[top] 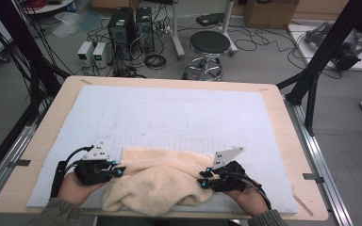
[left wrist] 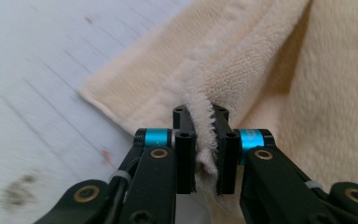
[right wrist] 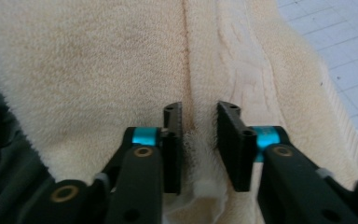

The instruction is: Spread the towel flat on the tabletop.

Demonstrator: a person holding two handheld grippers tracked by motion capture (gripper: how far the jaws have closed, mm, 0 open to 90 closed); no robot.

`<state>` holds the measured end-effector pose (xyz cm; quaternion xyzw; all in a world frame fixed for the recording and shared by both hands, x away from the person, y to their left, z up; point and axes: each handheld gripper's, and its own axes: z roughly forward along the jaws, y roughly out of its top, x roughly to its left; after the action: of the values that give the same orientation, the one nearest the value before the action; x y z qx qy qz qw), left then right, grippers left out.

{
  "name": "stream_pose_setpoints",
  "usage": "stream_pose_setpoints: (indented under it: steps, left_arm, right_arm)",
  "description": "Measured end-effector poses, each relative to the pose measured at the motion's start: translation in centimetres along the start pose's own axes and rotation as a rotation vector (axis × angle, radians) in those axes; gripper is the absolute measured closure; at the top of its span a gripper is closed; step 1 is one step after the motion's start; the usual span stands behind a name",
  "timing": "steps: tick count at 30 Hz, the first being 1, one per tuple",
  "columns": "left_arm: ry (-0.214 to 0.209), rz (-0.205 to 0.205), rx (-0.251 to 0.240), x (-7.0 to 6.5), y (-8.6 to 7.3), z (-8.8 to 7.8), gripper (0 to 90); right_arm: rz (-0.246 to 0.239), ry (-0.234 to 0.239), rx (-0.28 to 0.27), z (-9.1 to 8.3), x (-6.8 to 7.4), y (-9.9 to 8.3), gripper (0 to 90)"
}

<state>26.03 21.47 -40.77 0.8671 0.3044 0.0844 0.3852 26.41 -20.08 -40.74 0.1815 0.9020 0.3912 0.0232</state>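
High view, towel: the cream towel (top: pixel 158 181) lies bunched at the near edge of the white foam mat (top: pixel 169 117), which sits on the wooden table (top: pixel 283 141). I read the heap as half gathered, so both near ends need lifting to spread or fold it.
High view, hands: my left gripper (top: pixel 119 171) meets the towel's left end and my right gripper (top: pixel 202 181) its right end, well apart, presumably so the cloth can be drawn taut between them.
Left gripper view, grip: left gripper (left wrist: pixel 204 149) clenched on a raised fold of the towel (left wrist: pixel 261 70); the hem stands up between the pads. Holding the edge rather than the bulk should let the layers hang free.
Left gripper view, surroundings: the mat (left wrist: pixel 37 84) shows its grid lines, with the towel corner resting flat on it.
Right gripper view, grip: right gripper (right wrist: pixel 199 144) has a visible gap between its jaws; towel (right wrist: pixel 98 70) pile lies in that gap, but the pads do not look pressed on it. I judge it released, not holding.
Right gripper view, risk: if I pull now, only the left end comes up.
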Motion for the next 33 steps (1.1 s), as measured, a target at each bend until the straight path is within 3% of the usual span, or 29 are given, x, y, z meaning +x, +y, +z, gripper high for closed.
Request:
stream_pose_setpoints:
  steps: [3,7,11,13,16,19,21,23,24,27,30,33]
  left_arm:
    - [-0.002,0.000,-0.033,0.3,0.5,-0.7,72.7]
    - [0.025,0.004,-0.095,0.8,2.0,-1.8,64.4]
    - [0.046,-0.027,-0.132,2.1,3.2,-1.1,60.2]
    - [0.060,-0.046,-0.121,2.6,3.2,-0.2,60.2]
    - [0.087,-0.059,-0.065,3.0,2.7,1.7,58.6]
    - [0.086,-0.058,-0.024,3.2,1.8,2.9,57.0]
    - [0.091,-0.043,0.012,3.1,1.3,3.5,55.8]
    - [0.095,-0.034,0.032,3.0,0.7,4.0,55.6]
    - [0.110,-0.023,0.011,2.9,0.5,4.0,56.1]
    - [0.128,-0.039,0.016,2.9,0.6,4.0,64.4]
    - [0.140,-0.044,0.031,2.7,0.9,4.1,69.1]
    - [0.142,-0.028,0.041,2.4,1.1,4.3,78.2]
  right_arm:
    - [0.013,-0.015,-0.043,-1.6,-0.3,0.6,59.1]
    - [0.027,-0.080,-0.095,-3.8,-1.2,1.3,57.5]
    - [0.081,-0.129,-0.097,-3.6,-3.0,0.3,57.6]
    - [0.134,-0.132,-0.088,-2.8,-3.9,-0.4,57.7]
    - [0.167,-0.152,-0.038,-1.4,-4.9,-1.4,57.7]
    - [0.178,-0.166,0.020,-0.2,-5.5,-2.1,57.2]
    - [0.174,-0.170,0.043,0.3,-5.6,-2.4,57.2]
    - [0.160,-0.186,0.031,0.5,-5.4,-2.6,58.4]
    - [0.155,-0.189,0.036,0.5,-5.4,-2.6,59.4]
    - [0.129,-0.193,0.038,0.7,-5.2,-2.5,69.2]
    - [0.128,-0.167,0.035,0.7,-5.4,-2.4,82.0]
    - [0.111,-0.166,0.052,0.8,-5.5,-2.0,85.4]
